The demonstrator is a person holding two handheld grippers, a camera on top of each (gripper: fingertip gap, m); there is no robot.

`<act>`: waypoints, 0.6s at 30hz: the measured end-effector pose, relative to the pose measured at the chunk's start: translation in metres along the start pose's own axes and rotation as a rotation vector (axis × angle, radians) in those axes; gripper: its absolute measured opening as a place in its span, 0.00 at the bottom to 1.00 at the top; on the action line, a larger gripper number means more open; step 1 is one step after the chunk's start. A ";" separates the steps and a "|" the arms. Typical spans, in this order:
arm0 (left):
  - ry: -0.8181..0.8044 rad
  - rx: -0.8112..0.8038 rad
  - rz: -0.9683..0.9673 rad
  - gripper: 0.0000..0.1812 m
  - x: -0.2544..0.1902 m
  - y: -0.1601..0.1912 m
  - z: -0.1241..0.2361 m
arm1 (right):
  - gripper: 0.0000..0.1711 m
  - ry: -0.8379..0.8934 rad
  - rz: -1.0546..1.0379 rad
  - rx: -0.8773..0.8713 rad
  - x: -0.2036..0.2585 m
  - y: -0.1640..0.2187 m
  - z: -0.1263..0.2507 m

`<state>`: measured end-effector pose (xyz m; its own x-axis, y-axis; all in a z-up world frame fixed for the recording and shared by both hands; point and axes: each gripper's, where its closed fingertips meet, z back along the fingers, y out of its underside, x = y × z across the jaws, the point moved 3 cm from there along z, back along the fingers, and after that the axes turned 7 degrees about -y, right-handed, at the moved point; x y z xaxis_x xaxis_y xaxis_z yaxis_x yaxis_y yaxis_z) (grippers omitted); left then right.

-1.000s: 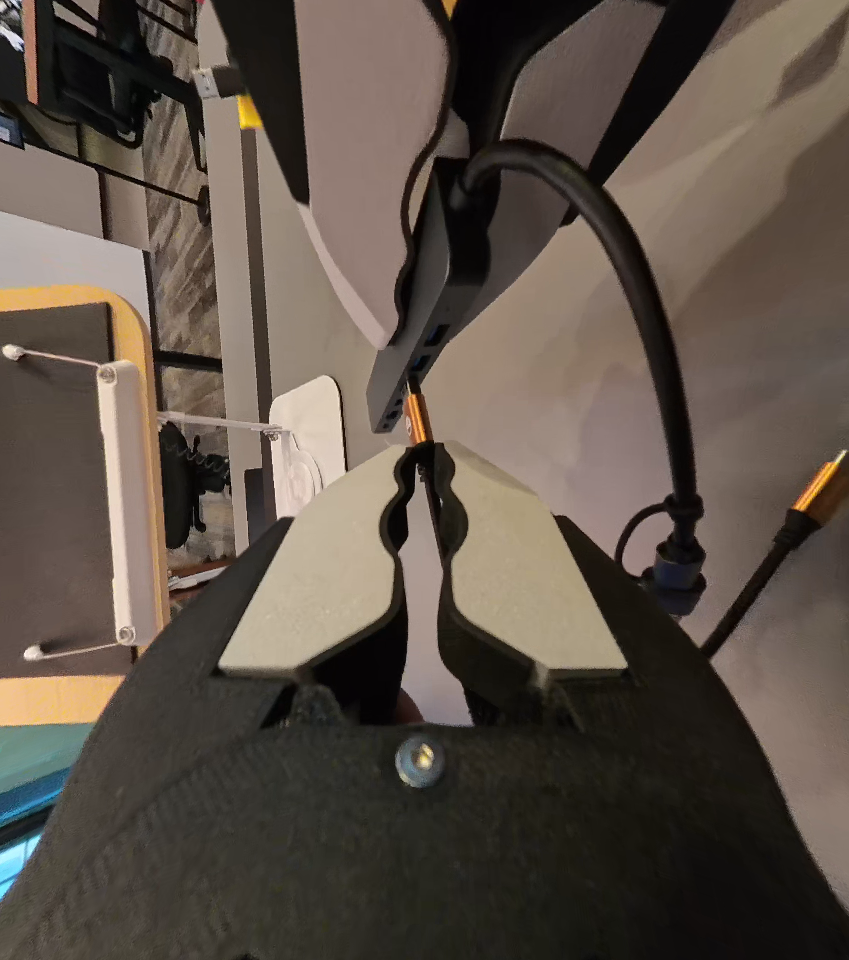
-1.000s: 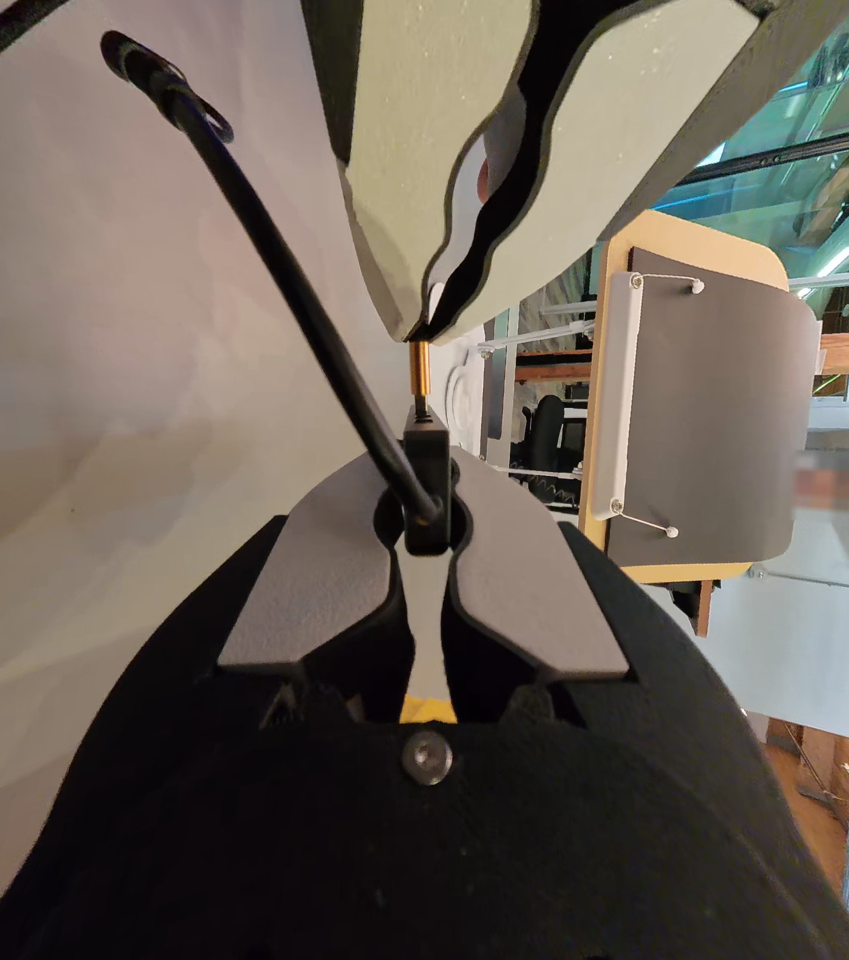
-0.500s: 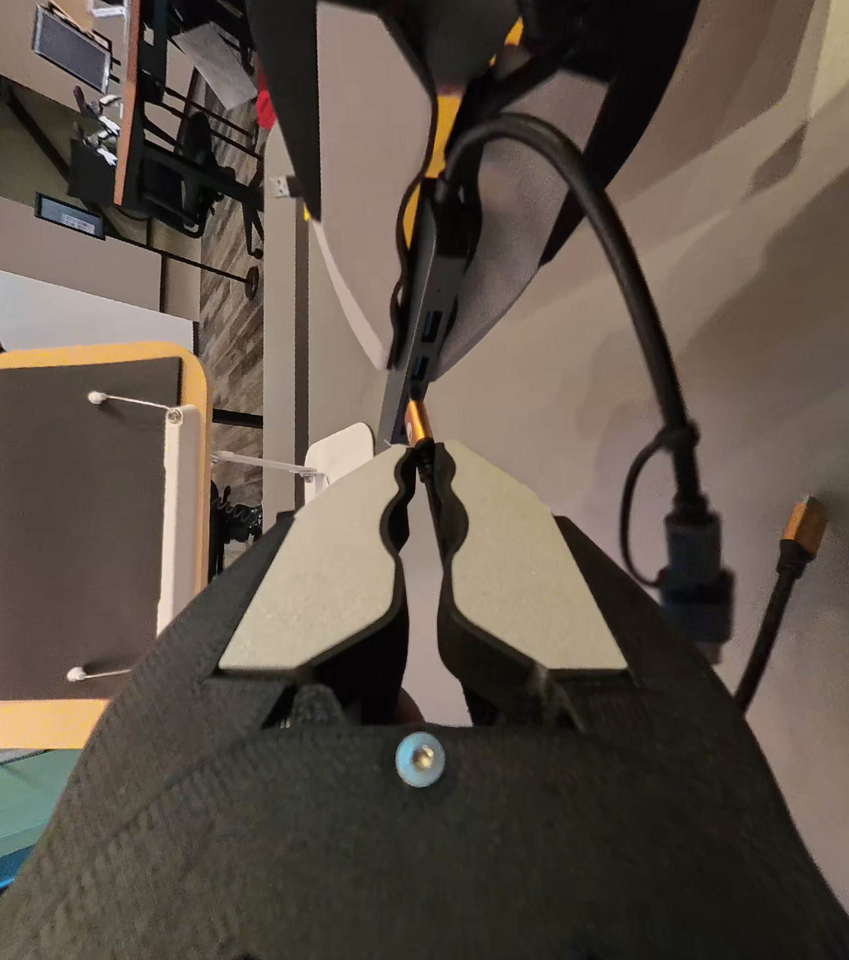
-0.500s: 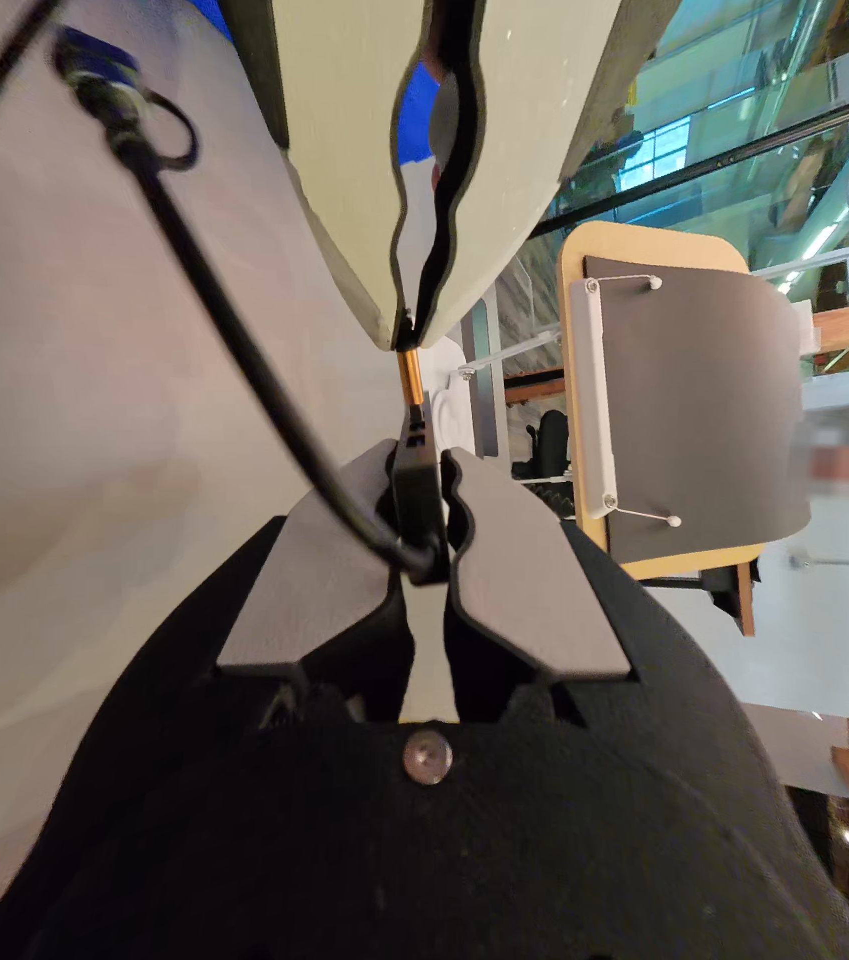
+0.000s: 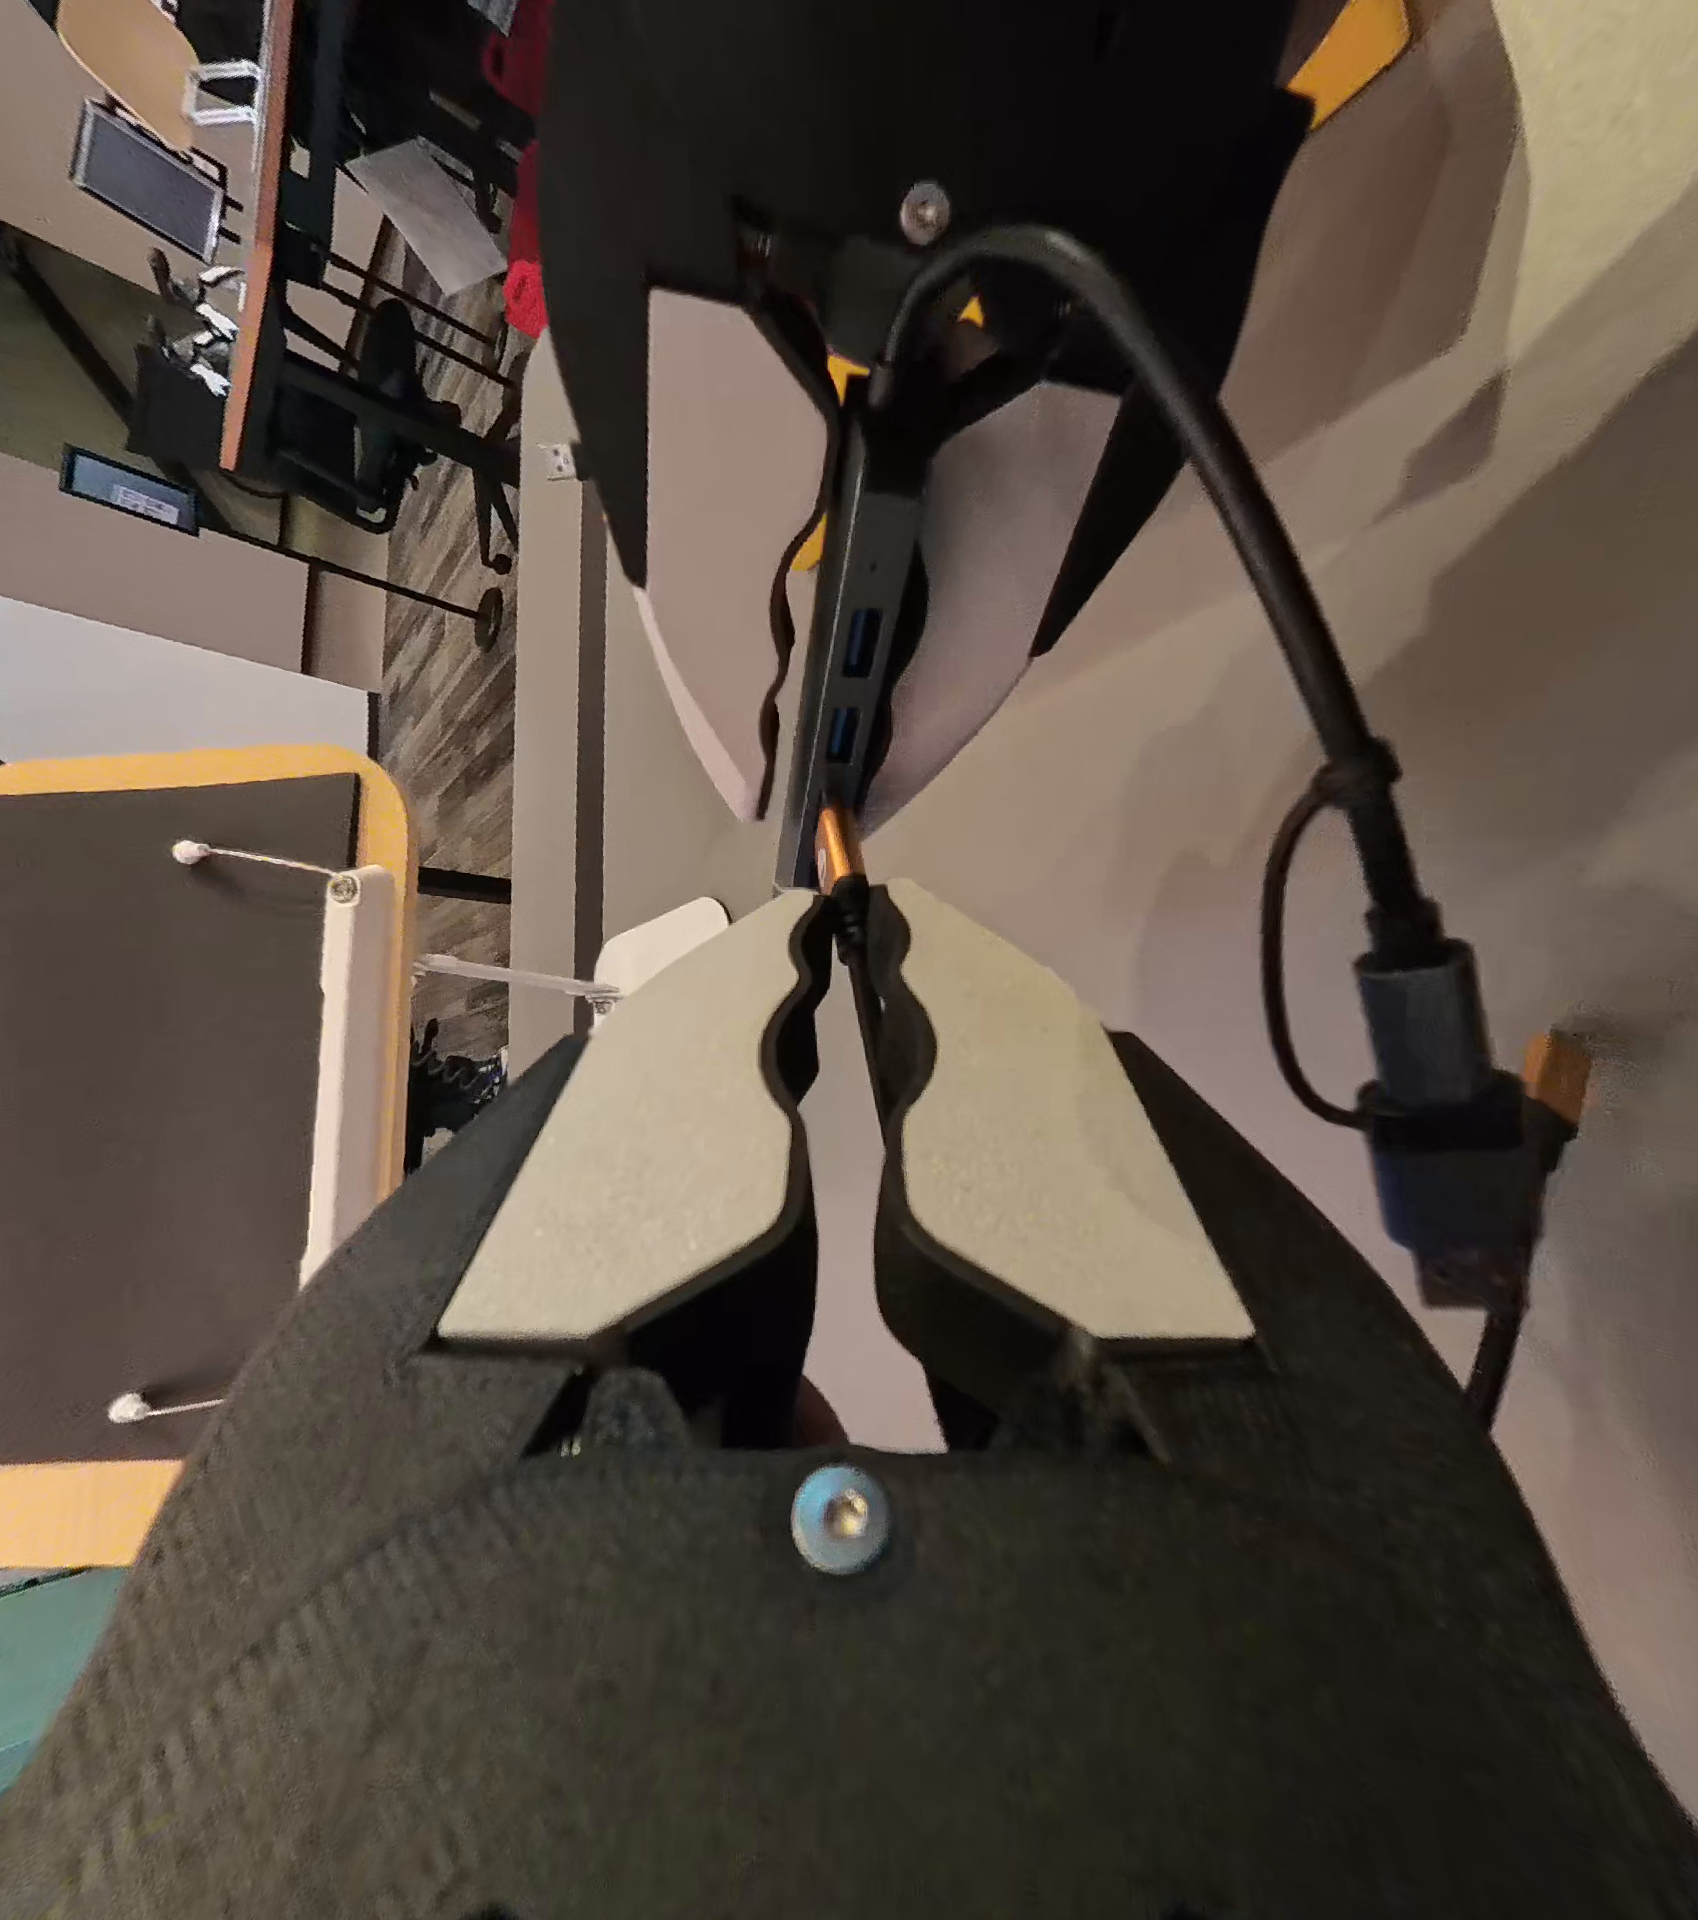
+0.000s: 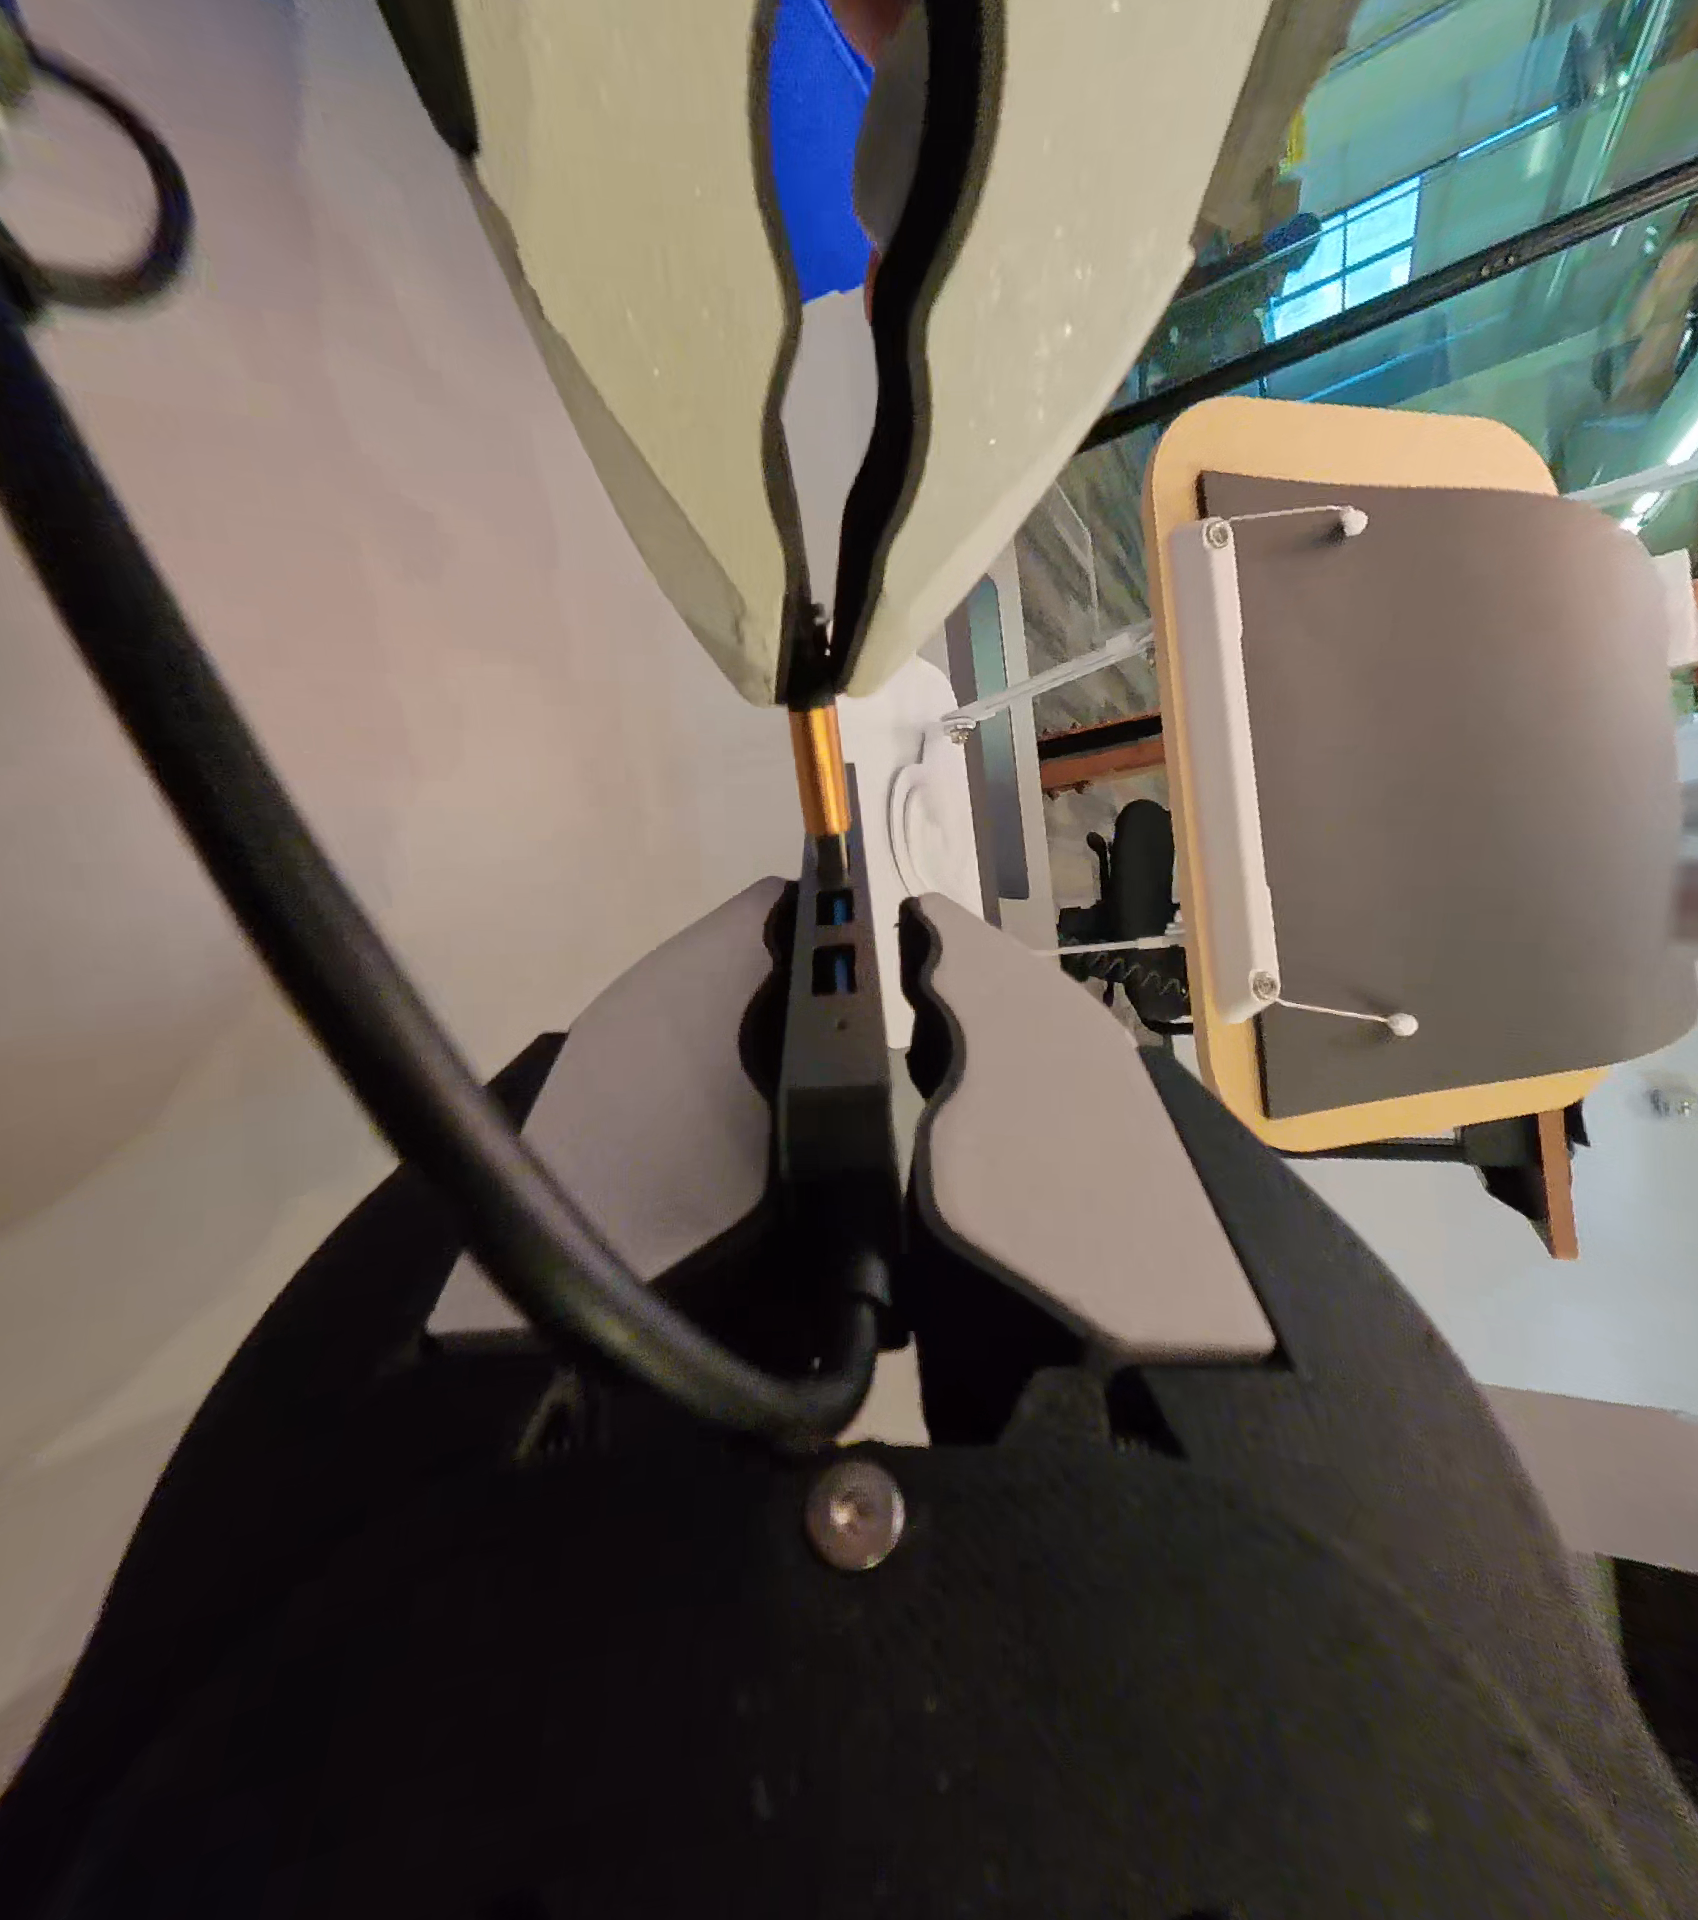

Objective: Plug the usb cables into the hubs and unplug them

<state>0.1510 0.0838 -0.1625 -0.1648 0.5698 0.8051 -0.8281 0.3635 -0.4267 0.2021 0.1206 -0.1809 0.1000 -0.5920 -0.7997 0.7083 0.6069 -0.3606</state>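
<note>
My left gripper (image 5: 843, 902) is shut on a thin black cable just behind its orange plug (image 5: 837, 844). The plug's tip sits in the end of a dark grey hub (image 5: 850, 665) with two blue ports. My right gripper (image 6: 840, 914) is shut on that hub (image 6: 829, 1029), shown edge-on, and faces the left gripper (image 6: 814, 665) head-on. In the right wrist view the orange plug (image 6: 817, 774) meets the hub's far end. The hub's thick black lead (image 5: 1271, 582) loops to a blue-grey connector (image 5: 1427, 1132).
A second orange plug (image 5: 1557, 1075) on a dark cable lies on the pale table behind the blue-grey connector. A wood-edged board with a dark mat and white bar (image 5: 346, 1060) stands at left. A white pad (image 6: 928, 790) lies beyond the hub. My hands' fingertips stand some 4 cm from each other.
Both grippers have drawn closer together and turned; the hub now sits deeper between my right fingers. The orange plug has stayed at the hub's end port. The lead's connector swung nearer.
</note>
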 end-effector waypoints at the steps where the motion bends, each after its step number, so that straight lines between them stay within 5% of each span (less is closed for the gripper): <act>1: -0.001 0.004 -0.010 0.04 0.000 0.000 0.000 | 0.11 -0.006 -0.012 -0.009 0.000 0.000 0.000; 18: 0.011 -0.032 0.043 0.04 0.004 -0.003 0.004 | 0.10 -0.038 -0.079 -0.058 -0.002 -0.004 0.000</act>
<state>0.1506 0.0821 -0.1566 -0.1934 0.5932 0.7815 -0.8027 0.3623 -0.4737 0.1995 0.1193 -0.1783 0.0726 -0.6582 -0.7493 0.6734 0.5865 -0.4500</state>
